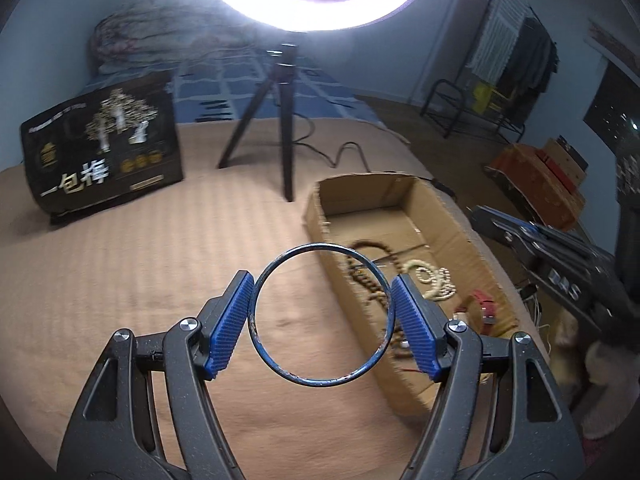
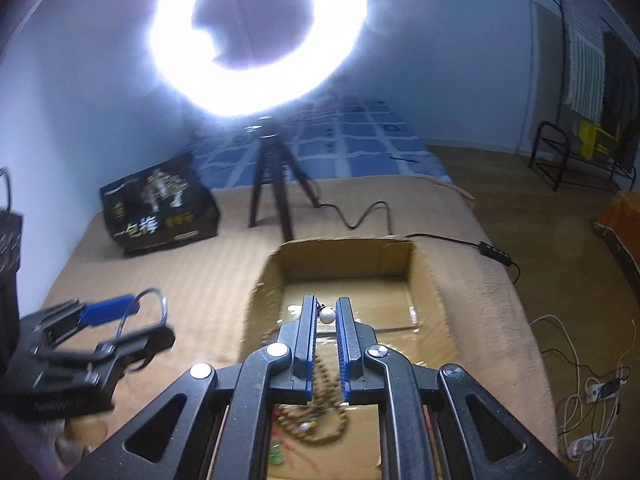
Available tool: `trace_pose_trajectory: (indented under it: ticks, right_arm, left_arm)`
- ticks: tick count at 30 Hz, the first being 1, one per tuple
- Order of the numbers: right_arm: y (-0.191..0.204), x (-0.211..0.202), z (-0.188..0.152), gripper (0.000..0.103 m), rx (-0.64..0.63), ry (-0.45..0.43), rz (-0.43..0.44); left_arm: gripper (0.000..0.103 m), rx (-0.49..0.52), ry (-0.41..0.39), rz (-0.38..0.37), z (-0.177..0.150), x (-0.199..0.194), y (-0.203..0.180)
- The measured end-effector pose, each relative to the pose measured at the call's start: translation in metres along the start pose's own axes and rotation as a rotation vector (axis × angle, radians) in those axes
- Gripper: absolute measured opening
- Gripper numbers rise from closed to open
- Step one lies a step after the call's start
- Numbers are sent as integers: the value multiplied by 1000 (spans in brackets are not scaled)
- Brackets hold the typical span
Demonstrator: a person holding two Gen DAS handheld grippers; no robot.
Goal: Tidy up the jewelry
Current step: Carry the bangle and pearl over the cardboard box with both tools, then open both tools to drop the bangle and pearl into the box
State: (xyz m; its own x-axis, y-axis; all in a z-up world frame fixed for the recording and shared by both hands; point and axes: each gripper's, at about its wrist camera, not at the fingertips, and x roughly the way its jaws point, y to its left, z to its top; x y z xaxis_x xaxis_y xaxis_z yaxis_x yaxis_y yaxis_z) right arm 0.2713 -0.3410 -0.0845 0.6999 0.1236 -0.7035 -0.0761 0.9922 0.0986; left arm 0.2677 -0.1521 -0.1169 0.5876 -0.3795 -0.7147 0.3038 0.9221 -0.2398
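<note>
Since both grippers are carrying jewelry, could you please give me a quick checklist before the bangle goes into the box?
1. Left gripper clamped on blue bangle at both sides: ok.
2. Bangle over cardboard box: not ok, it sits mostly over the tan bedspread beside the box.
3. Right gripper shut on white bead: ok.
4. What hangs from that bead: cannot tell.
5. Box's far end free of jewelry: ok.
6. Grippers apart: ok.

On the black bag [image 1: 105, 151] I can read "一包梅" in large white characters; its smaller gold print is too blurred for me.
</note>
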Motion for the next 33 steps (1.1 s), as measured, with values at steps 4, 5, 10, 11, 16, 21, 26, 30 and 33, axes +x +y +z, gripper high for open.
trace_pose_trajectory:
  ticks: [4,5,10,11,16,21,26,30,33]
  right_arm:
    - [-15,9,4,7,18,6,-13]
    - [-18,12,5,7,26,9,-11]
    - [-26,22,8,7,40,19,-12]
    - [-27,23,8,7,41,21,-9]
    - [-26,27,9,7,41,28,-3]
    - [-26,30,9,8,38,35,-6]
    - [-28,29,9,27,47,28,-28]
    - [-30,29,9,33,49,28,-39]
    - [-31,27,8,57,48,18,-52]
  left_arm:
    - [73,22,11,-10,-1,10,-16]
    - [73,25,13,-11,-1,12,-19]
    - [73,43,22,-17,-4,21,-33]
    - [73,47,23,-19,-4,23,-34]
    - [73,68,34,-28,-8,30,-46]
    - [73,79,37,-33,-11,32,-53]
    - [73,75,29,-40,-10,31,-55]
    - [74,84,31,-39,-11,31,-58]
    - [74,85,36,-32,-10,32,-58]
